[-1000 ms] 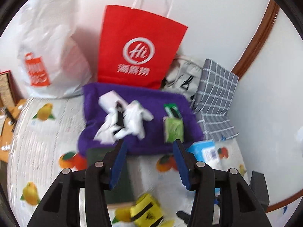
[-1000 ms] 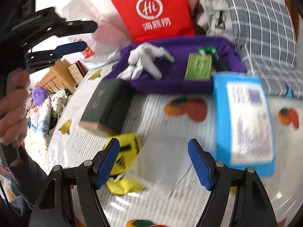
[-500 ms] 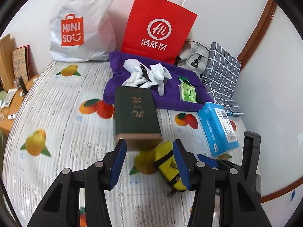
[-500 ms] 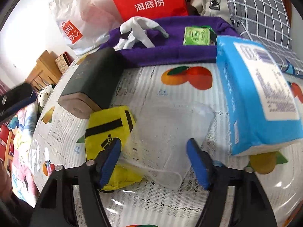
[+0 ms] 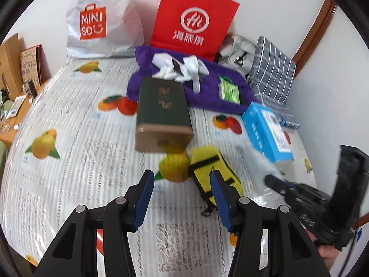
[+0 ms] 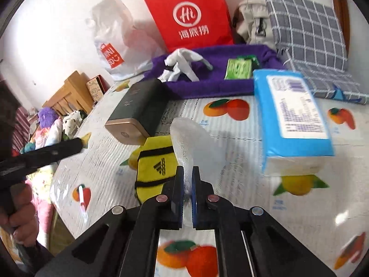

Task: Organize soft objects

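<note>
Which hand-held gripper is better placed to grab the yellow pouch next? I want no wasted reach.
Left. The left hand-held gripper is open and empty, right at the yellow pouch; the right hand-held gripper is shut on the clear plastic bag.

A red paper bag [image 5: 194, 16] stands beside a white plastic bag [image 5: 101, 20].

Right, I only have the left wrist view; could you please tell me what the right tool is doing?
Observer: The right tool has just been closing and is now shut on the clear bag.
Operator: Thank you. Is the bag clear of the pouch?
Observer: It stands just right of the pouch, overlapping its edge; I cannot tell if they touch.
Operator: Is anything else nearby?
Observer: What looks like a white pen lies left of the pouch.
</note>
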The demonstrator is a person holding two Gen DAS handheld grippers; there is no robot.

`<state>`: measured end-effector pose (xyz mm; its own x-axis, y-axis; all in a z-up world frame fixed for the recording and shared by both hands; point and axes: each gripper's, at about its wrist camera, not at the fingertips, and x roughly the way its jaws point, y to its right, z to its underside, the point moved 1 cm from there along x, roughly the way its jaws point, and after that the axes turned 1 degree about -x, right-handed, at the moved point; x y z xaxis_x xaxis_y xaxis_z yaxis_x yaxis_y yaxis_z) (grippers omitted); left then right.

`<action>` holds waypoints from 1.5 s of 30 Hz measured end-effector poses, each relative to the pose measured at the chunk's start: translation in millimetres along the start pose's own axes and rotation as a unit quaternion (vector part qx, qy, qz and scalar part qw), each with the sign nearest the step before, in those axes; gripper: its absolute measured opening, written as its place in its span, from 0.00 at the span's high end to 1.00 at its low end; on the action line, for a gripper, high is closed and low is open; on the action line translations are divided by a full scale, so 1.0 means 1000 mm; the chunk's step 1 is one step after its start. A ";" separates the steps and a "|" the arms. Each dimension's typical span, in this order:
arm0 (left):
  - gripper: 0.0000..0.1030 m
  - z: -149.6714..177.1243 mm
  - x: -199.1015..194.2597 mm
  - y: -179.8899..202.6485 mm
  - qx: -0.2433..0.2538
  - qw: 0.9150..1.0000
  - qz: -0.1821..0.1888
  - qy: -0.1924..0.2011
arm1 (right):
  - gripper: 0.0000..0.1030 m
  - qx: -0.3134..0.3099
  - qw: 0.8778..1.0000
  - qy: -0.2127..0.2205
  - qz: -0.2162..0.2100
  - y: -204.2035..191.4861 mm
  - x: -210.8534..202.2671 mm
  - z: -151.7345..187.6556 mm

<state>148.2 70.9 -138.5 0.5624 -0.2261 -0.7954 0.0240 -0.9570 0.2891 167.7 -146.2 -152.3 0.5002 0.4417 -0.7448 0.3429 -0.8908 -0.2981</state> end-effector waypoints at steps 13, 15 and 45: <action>0.53 0.025 0.037 0.028 -0.008 0.998 -0.020 -0.051 | 0.91 -0.043 0.996 -0.035 0.070 0.058 -0.031 0.081; 0.53 0.026 0.041 0.030 -0.008 0.998 -0.025 -0.054 | 0.83 -0.042 0.996 -0.037 0.074 0.064 -0.028 0.089; 0.27 0.002 0.133 0.109 0.069 0.990 -0.088 -0.090 | 0.04 -0.035 0.993 0.010 0.114 0.067 0.000 0.087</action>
<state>224.1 -63.6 -214.0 0.4027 -0.0702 -0.9126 -0.0109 -0.9973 0.0719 121.7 -215.0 -224.4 0.5869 0.2317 -0.7758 0.2729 -0.9587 -0.0798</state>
